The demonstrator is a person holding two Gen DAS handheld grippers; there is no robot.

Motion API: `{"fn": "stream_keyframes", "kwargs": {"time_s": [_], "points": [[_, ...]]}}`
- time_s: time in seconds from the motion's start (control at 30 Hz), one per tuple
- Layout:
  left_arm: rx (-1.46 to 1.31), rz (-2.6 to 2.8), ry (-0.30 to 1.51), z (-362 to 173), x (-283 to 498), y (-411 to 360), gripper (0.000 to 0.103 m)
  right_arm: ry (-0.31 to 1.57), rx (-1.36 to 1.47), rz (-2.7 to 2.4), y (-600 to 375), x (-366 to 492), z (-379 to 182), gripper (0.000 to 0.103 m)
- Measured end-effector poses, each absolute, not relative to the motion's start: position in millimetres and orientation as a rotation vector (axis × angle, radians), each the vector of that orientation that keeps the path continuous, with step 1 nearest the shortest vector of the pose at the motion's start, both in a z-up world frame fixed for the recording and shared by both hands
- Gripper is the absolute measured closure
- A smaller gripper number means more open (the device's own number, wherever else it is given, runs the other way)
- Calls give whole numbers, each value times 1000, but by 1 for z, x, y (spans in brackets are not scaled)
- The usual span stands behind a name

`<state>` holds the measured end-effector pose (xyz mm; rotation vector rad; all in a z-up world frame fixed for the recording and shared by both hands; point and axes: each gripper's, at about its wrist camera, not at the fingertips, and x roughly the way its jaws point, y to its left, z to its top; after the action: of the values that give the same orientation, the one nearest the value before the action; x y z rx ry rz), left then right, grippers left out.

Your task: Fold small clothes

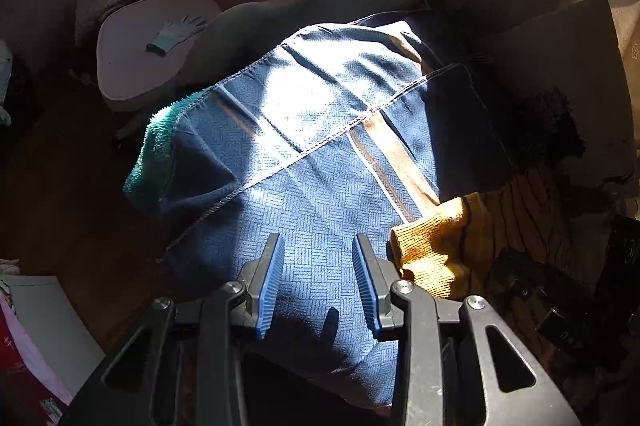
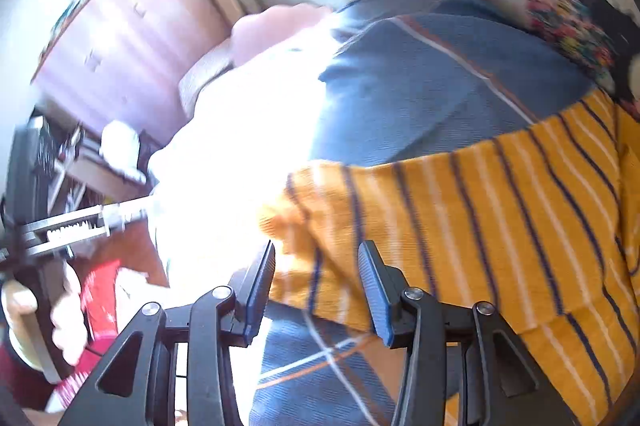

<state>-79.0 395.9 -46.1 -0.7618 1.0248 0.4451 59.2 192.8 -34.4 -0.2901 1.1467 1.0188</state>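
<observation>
A mustard-yellow garment with dark and white stripes lies on a blue woven blanket. My right gripper is open, its fingers just above the garment's near left edge, holding nothing. In the left wrist view the garment's ribbed yellow cuff lies to the right of my left gripper, which is open and empty over the blue blanket. The right wrist view is blurred.
A teal fleece pokes out under the blanket's left edge. A pink stool bears a small glove. A pink dresser stands at the back left. A floral cushion lies at the right. The other gripper shows at left.
</observation>
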Motion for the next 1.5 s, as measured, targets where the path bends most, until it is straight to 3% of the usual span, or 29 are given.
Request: {"fn": "stream_keyframes", "kwargs": {"time_s": [0.23, 0.27, 0.3, 0.33, 0.37, 0.63, 0.83, 0.97, 1.2, 1.33, 1.5], "points": [[-775, 475, 1022, -49, -97, 403, 69, 1049, -571, 1071, 244, 0, -69, 51], [-777, 478, 1022, -51, -99, 404, 69, 1027, -599, 1041, 246, 0, -71, 64], [-780, 480, 1022, -52, -100, 405, 69, 1021, -597, 1022, 244, 7, -70, 70], [-783, 481, 1020, -52, -101, 405, 69, 1039, -563, 1028, 243, 13, -67, 89], [-783, 479, 1019, -52, -101, 406, 69, 1064, -520, 1032, 242, 20, -63, 101], [-736, 391, 998, -34, -75, 383, 69, 933, -134, 774, 149, 114, 30, 101], [-685, 307, 1007, -27, -52, 347, 69, 841, 77, 313, -38, 199, 74, 101], [-658, 263, 1031, -27, -40, 317, 69, 854, 119, 52, -152, 214, 59, 101], [-568, 191, 1061, -18, -18, 249, 69, 1062, 202, -139, -273, 218, -25, 100], [-508, 150, 1066, -10, -5, 207, 60, 1003, 341, -143, -309, 188, -23, 95], [-447, 86, 1112, -23, 6, 149, 60, 965, 483, 83, -311, 176, -6, 95]]}}
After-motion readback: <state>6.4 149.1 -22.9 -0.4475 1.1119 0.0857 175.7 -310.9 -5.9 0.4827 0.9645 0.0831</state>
